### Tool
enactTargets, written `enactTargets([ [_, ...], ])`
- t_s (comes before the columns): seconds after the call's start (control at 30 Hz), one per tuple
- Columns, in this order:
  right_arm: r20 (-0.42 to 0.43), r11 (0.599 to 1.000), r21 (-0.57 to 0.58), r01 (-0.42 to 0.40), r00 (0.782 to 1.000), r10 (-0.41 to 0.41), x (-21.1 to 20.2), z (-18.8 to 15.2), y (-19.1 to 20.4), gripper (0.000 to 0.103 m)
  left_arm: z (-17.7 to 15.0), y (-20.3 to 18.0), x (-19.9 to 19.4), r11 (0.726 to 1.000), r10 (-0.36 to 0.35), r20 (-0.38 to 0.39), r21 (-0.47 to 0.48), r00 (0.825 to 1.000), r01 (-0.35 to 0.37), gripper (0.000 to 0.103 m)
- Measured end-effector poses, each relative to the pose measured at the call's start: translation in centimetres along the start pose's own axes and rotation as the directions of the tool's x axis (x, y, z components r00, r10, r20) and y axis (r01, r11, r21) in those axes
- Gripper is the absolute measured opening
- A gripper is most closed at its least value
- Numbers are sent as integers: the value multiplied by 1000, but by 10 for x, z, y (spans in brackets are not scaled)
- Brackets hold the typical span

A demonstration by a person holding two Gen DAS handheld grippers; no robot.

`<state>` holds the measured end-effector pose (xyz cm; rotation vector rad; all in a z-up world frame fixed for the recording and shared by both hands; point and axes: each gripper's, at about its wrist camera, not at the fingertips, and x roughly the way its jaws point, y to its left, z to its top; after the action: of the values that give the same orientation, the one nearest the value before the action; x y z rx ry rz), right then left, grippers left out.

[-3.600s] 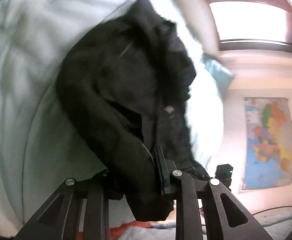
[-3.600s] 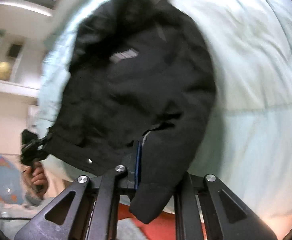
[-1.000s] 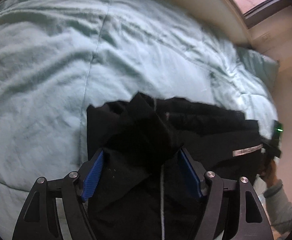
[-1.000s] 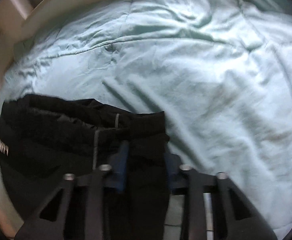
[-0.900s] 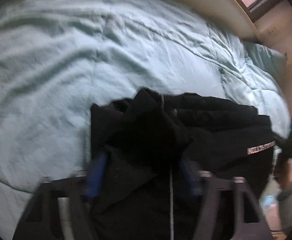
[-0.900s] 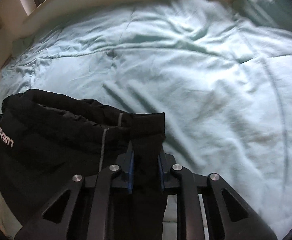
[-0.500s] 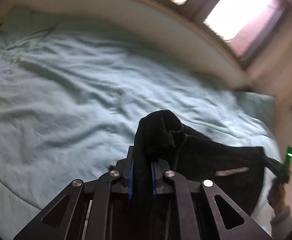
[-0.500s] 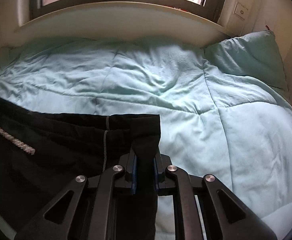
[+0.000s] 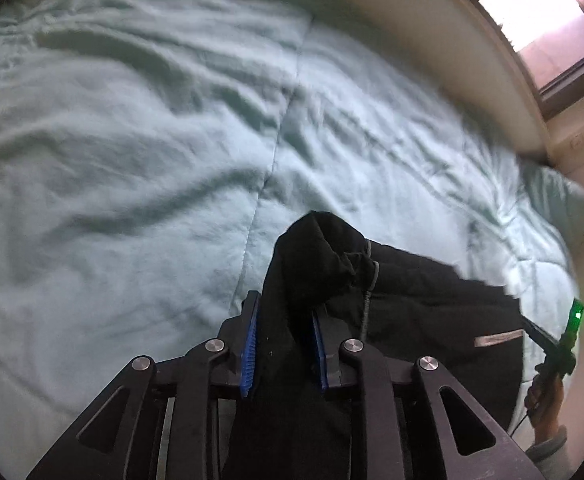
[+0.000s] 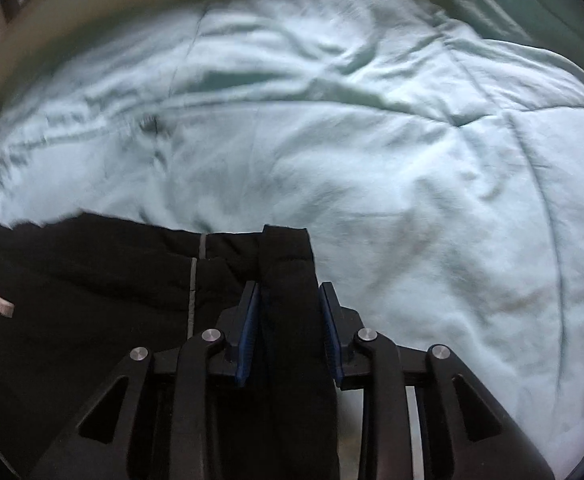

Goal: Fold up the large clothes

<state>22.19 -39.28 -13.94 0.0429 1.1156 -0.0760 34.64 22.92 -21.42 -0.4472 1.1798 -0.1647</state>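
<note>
A black jacket (image 9: pixel 431 300) with a pale label strip lies on the light green duvet (image 9: pixel 132 160). My left gripper (image 9: pixel 284 300) has a bunched fold of the jacket between its blue pads. The jaws are opening, and the cloth still fills the gap. In the right wrist view, my right gripper (image 10: pixel 288 292) holds the other end of the jacket (image 10: pixel 92 280), a flat edge beside the grey zip. Its jaws are opening too, with the fabric between the pads. At the right edge of the left wrist view, a hand (image 9: pixel 543 396) carries the other gripper, which shows a green light.
The duvet (image 10: pixel 411 160) spreads wide and wrinkled beyond the jacket. A green pillow (image 9: pixel 559 200) lies at the far right, seen also as the pillow (image 10: pixel 531 0). A beige ledge (image 9: pixel 411 12) and a window (image 9: pixel 551 20) run behind the bed.
My left gripper, open around the jacket a second ago, closed on a fold of it. Both pairs of jaws now stand wider than half a second ago. Both views tilted down toward the bed.
</note>
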Motion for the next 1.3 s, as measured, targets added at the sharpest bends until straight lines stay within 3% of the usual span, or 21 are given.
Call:
enactTargets([
  [0.03, 24, 1000, 10, -14, 1000, 14, -15, -1, -4, 33, -3, -5, -20, 1000, -1, 29, 14, 1000, 1, 24],
  [0.17, 135, 998, 6, -66, 989, 64, -92, -22, 1, 58, -29, -47, -82, 994, 5, 124, 109, 992, -19, 35],
  [0.27, 156, 986, -20, -166, 973, 167, -133, -53, 28, 58, -64, -81, -107, 988, -40, 152, 155, 988, 16, 52],
  [0.33, 106, 979, -23, -201, 974, 202, -135, -76, 49, 58, -92, -103, -111, 980, -105, 124, 180, 987, 82, 52],
  [0.4, 54, 972, -52, -230, 971, 233, -127, -100, 77, 58, -126, -127, -99, 974, -104, 87, 212, 991, 83, 52],
  [0.53, -58, 971, -98, -216, 976, 211, -90, -136, 124, 58, -168, -143, -60, 970, -72, -20, 231, 997, 75, 52],
  [0.63, -131, 975, -113, -191, 976, 176, -56, -152, 141, 62, -185, -133, -7, 974, 27, -108, 226, 994, -2, 52],
  [0.73, -163, 975, -144, -171, 976, 147, -35, -155, 150, 62, -178, -116, 15, 991, -8, -150, 134, 989, 29, 52],
  [0.83, -194, 972, -128, -199, 966, 172, -38, -145, 147, 63, -167, -117, 3, 992, -43, -159, 108, 986, 61, 51],
  [0.9, -129, 953, -146, -265, 960, 247, -65, -127, 148, 63, -160, -127, -22, 983, -86, -111, 155, 990, 102, 51],
  [0.97, -36, 949, -171, -263, 965, 261, -88, -104, 154, 63, -147, -137, -44, 972, -121, -39, 199, 992, 126, 52],
  [1.0, -10, 955, -175, -240, 970, 242, -91, -90, 159, 63, -138, -139, -50, 972, -111, -1, 207, 994, 109, 52],
  [1.1, -6, 960, -159, -230, 973, 232, -70, -54, 170, 63, -106, -129, -42, 989, 24, 62, 142, 998, -33, 54],
  [1.13, -11, 964, -151, -221, 975, 222, -58, -46, 174, 63, -96, -119, -34, 993, 65, 56, 99, 996, -71, 53],
  [1.2, -44, 971, -147, -187, 982, 182, -28, -36, 185, 63, -79, -99, -14, 997, 63, 32, 37, 997, -64, 54],
  [1.27, -80, 973, -138, -185, 981, 176, -5, -27, 189, 63, -68, -80, 16, 992, 122, -37, 8, 992, -122, 54],
  [1.3, -107, 973, -105, -205, 975, 194, 8, -25, 188, 63, -67, -66, 24, 994, 104, -74, -30, 992, -107, 53],
])
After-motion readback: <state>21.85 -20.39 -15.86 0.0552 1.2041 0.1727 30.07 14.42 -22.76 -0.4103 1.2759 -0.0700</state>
